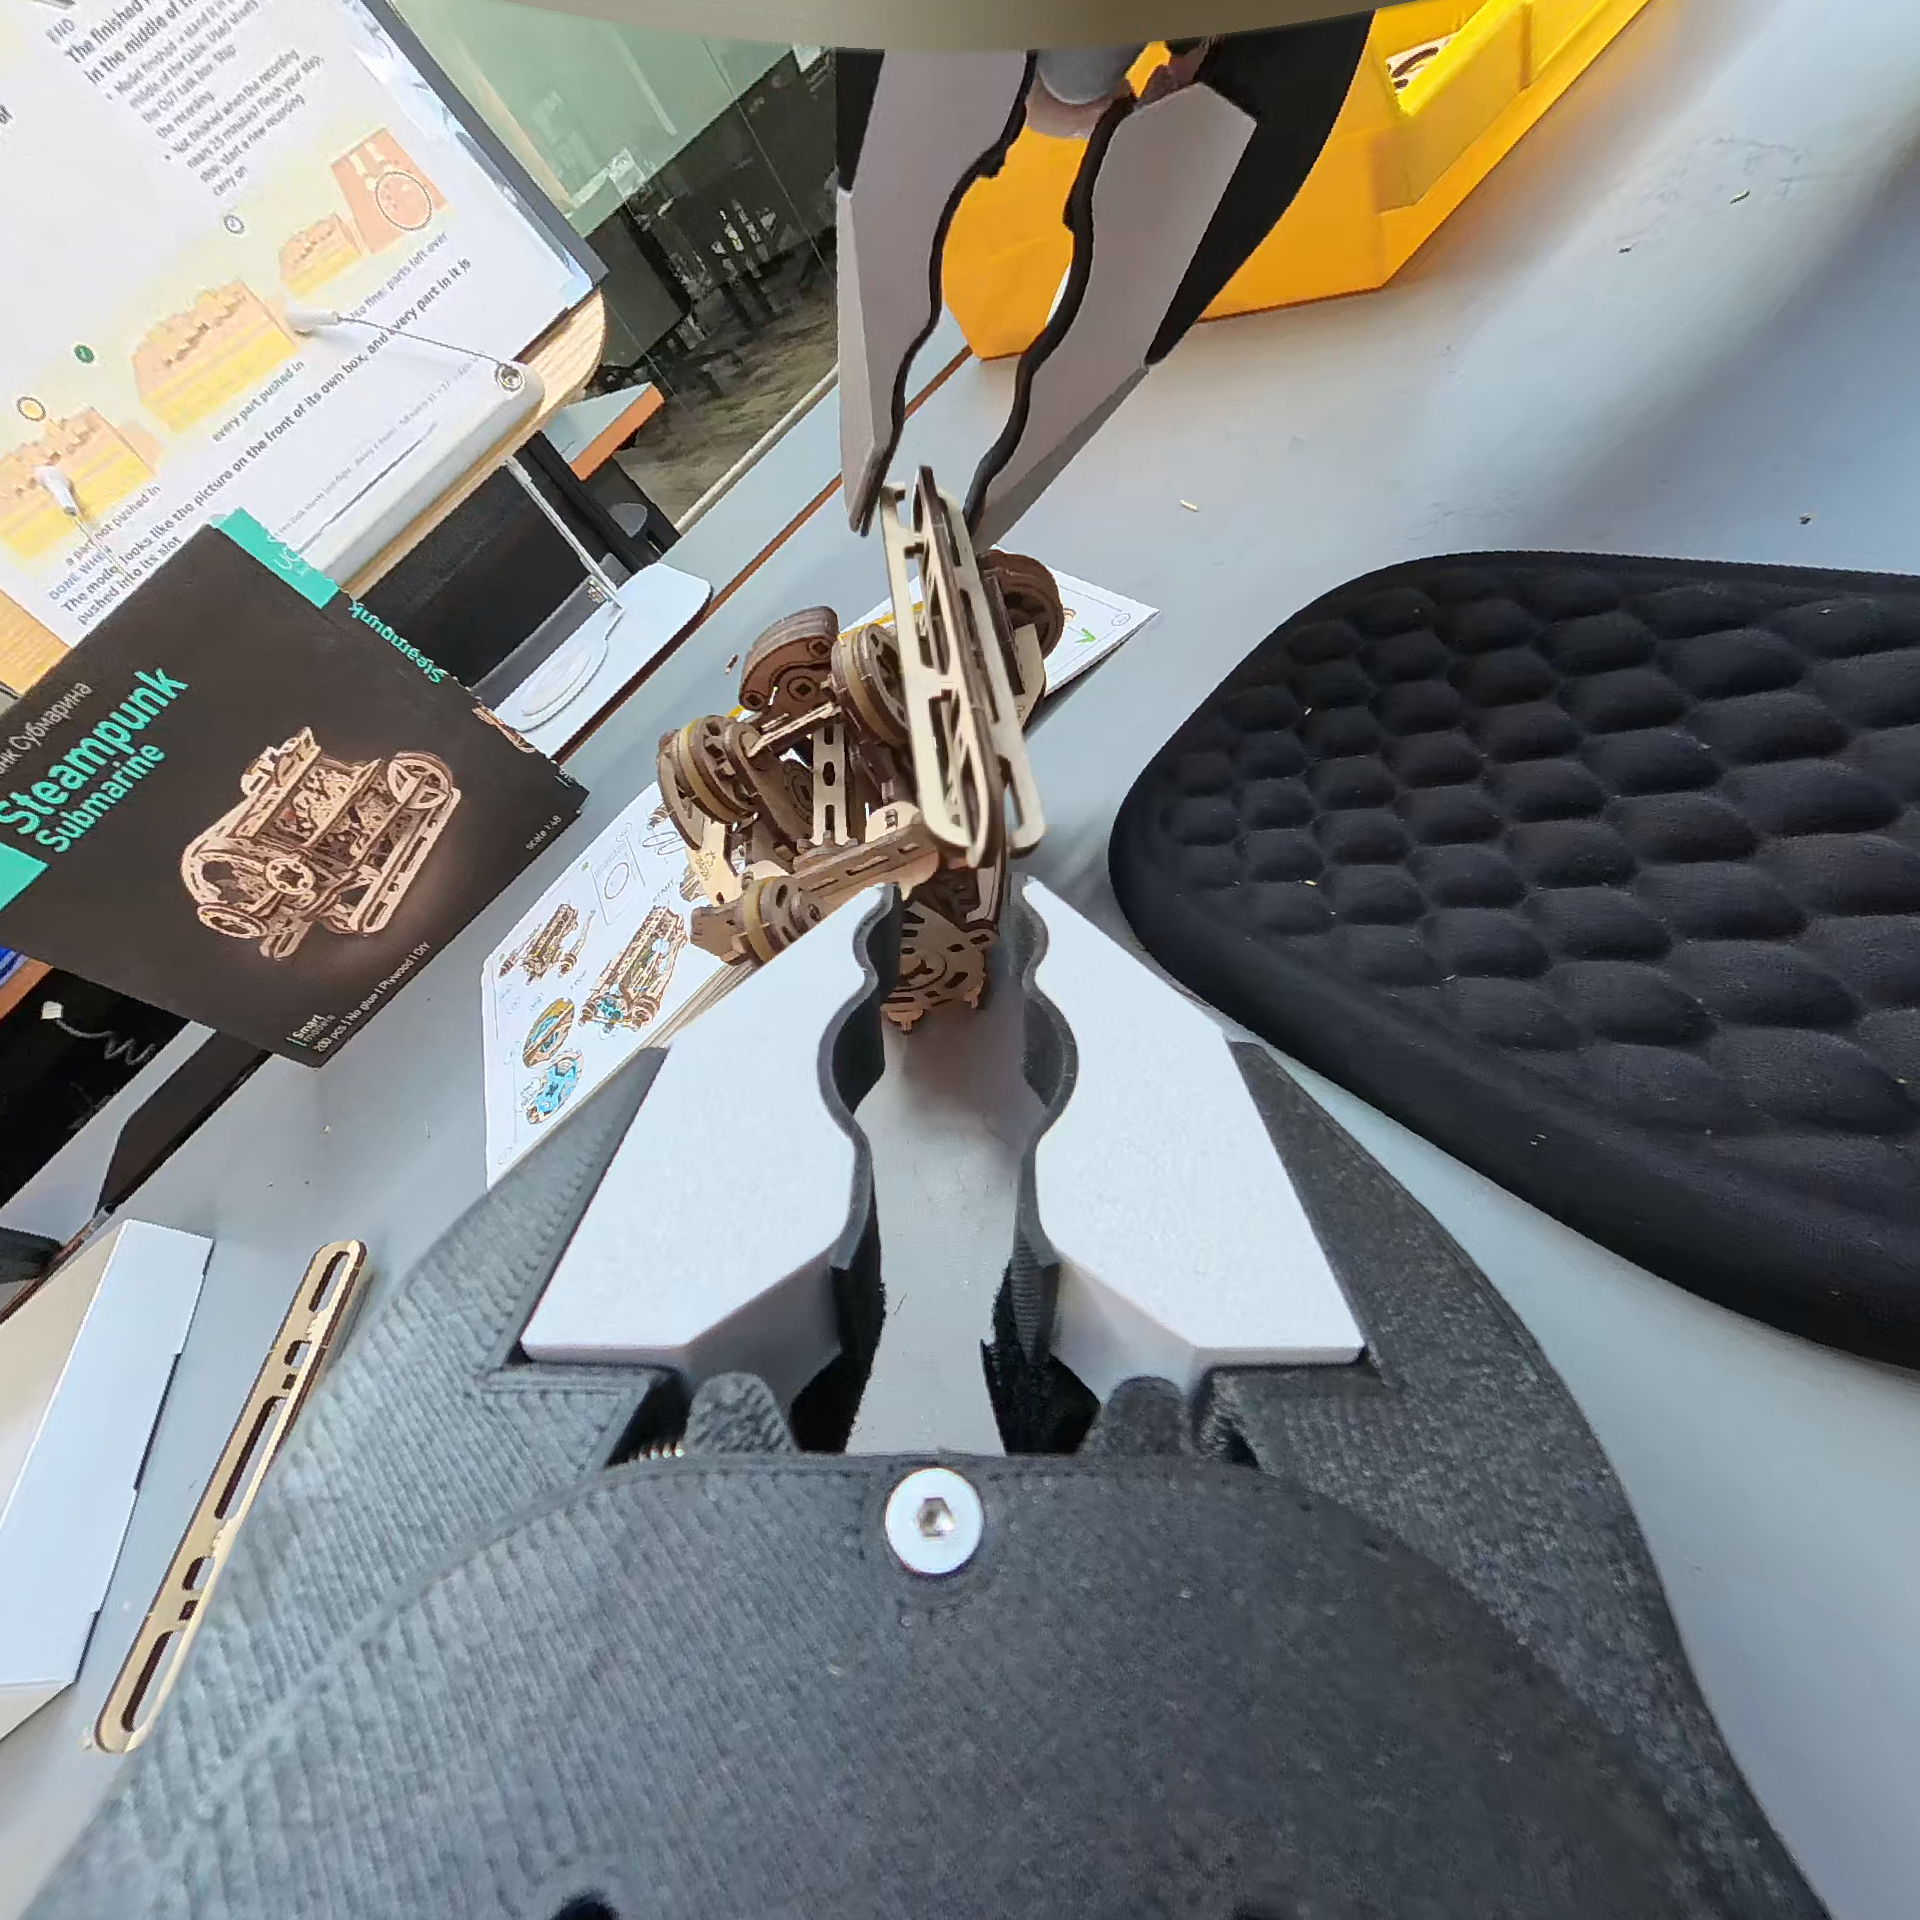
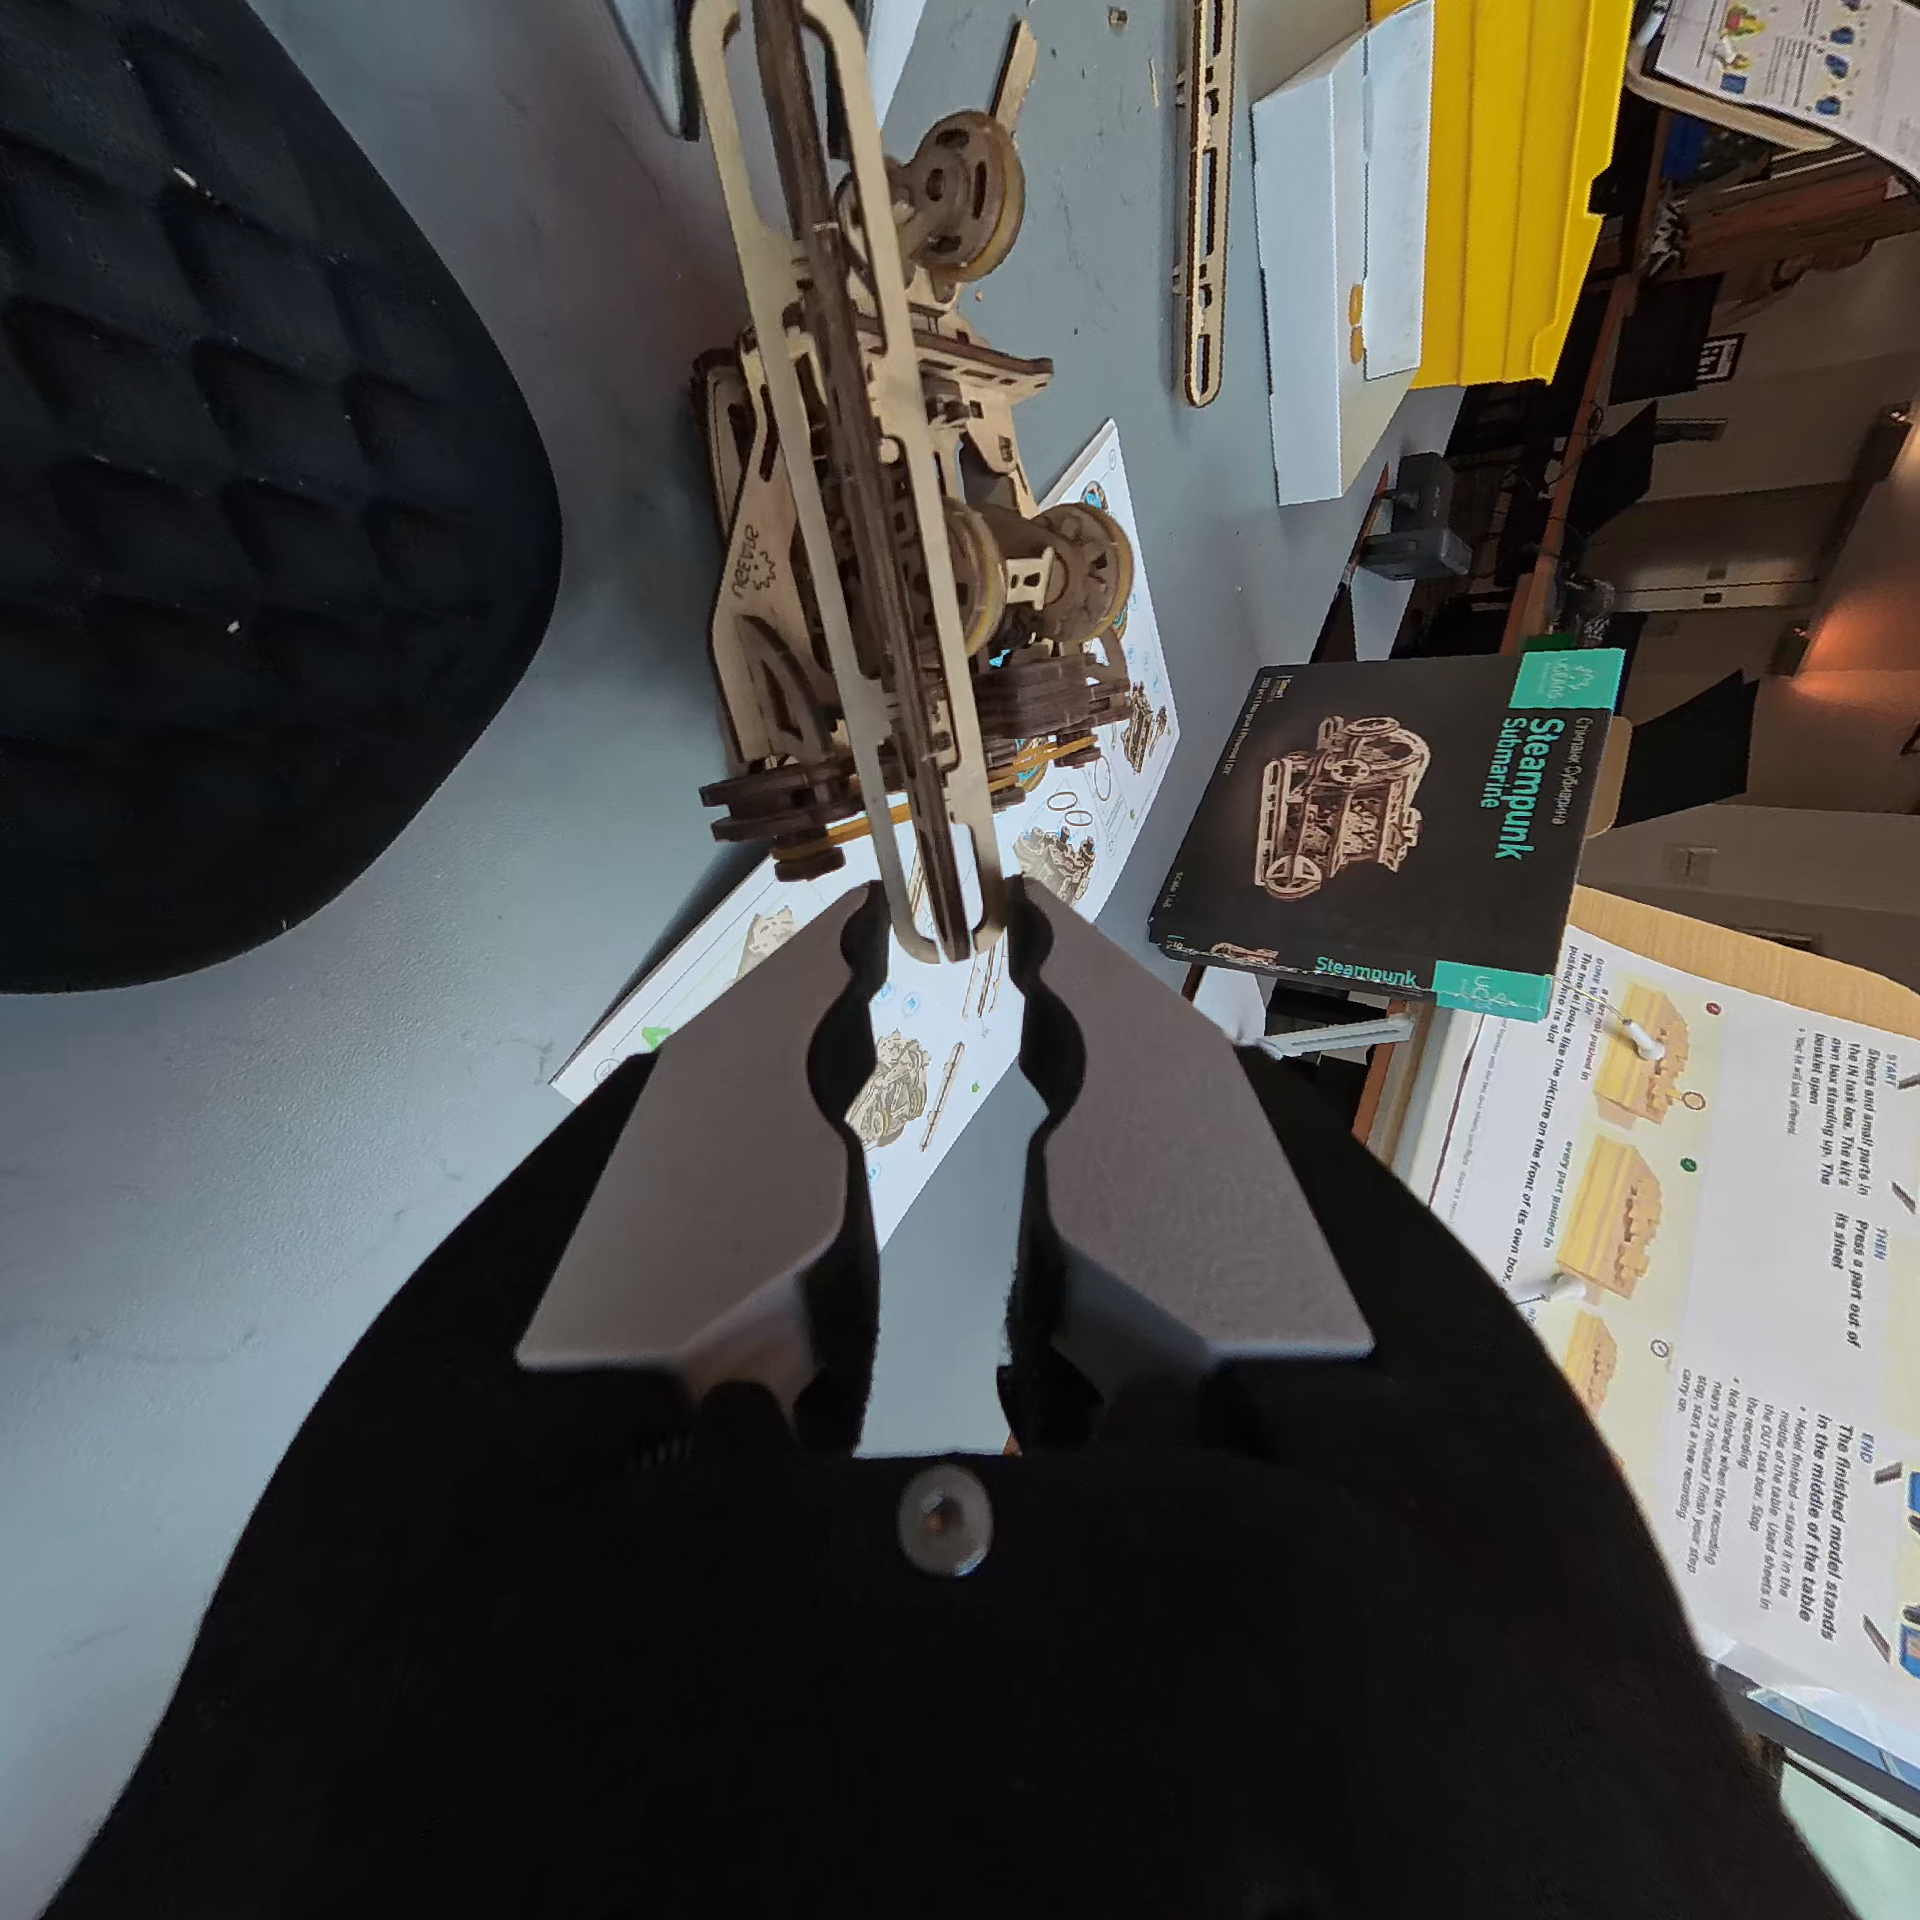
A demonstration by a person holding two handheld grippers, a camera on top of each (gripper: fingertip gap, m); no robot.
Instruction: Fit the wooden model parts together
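The half-built wooden model (image 1: pixel 810 769) with wheels and gears is held above the grey table. My left gripper (image 1: pixel 940 904) is shut on its lower geared end. My right gripper (image 2: pixel 940 914) is shut on the end of a long slotted oval wooden frame (image 2: pixel 831 436) that lies against the model's side (image 2: pixel 769 582). In the left wrist view the right gripper (image 1: pixel 914 499) comes from above, holding the frame (image 1: pixel 956 675). Another slotted wooden strip (image 1: pixel 229 1496) lies on the table at the left; it also shows in the right wrist view (image 2: pixel 1203 208).
An instruction leaflet (image 1: pixel 582 966) lies under the model. The black kit box (image 1: pixel 249 790) stands at the left, a black padded cushion (image 1: pixel 1538 914) at the right. A yellow bin (image 1: pixel 1392 187) sits behind, and a white box (image 2: pixel 1340 260) near it. An instruction board (image 2: pixel 1714 1247) stands at the table edge. The tips of one gripper are about 11 cm away from the tips of the other.
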